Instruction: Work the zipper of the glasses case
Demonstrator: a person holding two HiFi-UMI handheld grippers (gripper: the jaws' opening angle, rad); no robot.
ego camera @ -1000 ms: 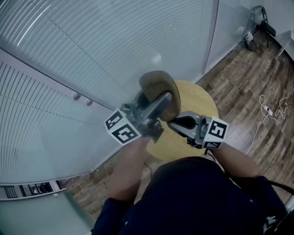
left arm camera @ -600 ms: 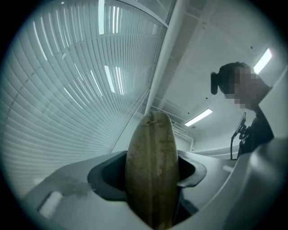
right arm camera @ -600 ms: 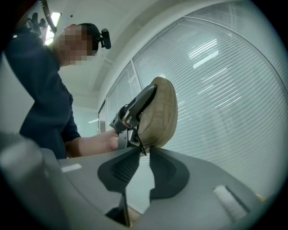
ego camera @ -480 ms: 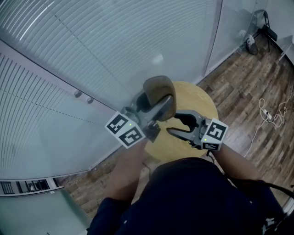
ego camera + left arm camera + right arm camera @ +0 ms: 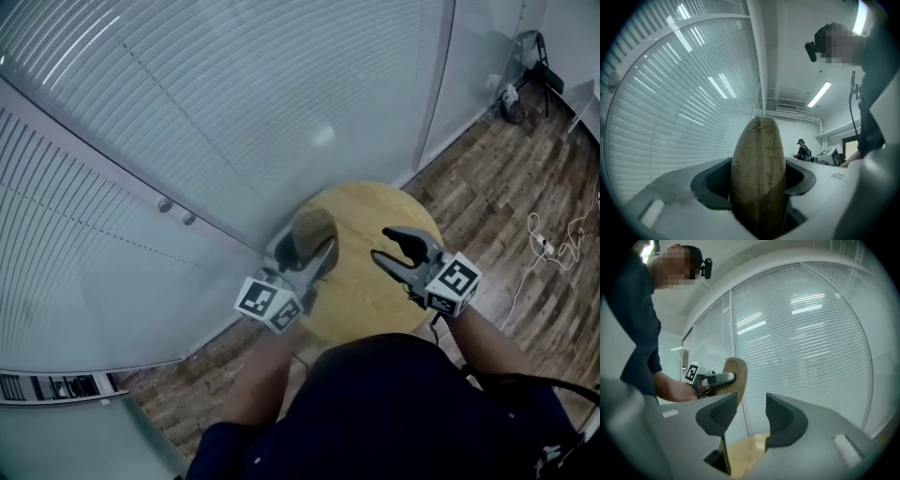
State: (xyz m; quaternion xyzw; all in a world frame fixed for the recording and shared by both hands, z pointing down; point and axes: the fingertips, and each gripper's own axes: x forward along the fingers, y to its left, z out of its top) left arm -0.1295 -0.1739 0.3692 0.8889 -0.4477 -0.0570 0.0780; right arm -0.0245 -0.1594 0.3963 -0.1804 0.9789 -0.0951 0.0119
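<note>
A brown, oval glasses case (image 5: 307,228) stands on edge between the jaws of my left gripper (image 5: 307,247), low over the left rim of the round wooden table (image 5: 366,286). In the left gripper view the case (image 5: 758,173) fills the gap of that gripper (image 5: 757,187), with both pads pressed on its sides. My right gripper (image 5: 382,244) hovers over the table to the right of the case, apart from it. Its jaws have just been opening, and nothing is between them (image 5: 751,413). From the right gripper view the case (image 5: 737,373) shows upright in the left gripper (image 5: 717,379).
A glass wall with blinds (image 5: 234,112) curves close behind the table. Wooden floor (image 5: 506,159) lies to the right, with a white cable (image 5: 553,225) and a chair (image 5: 530,42) farther off. A person (image 5: 802,150) stands far back in the left gripper view.
Both grippers have come down toward the table, the left one carrying the case. The right gripper, shut beside the case before, has opened and drawn off to the right.
</note>
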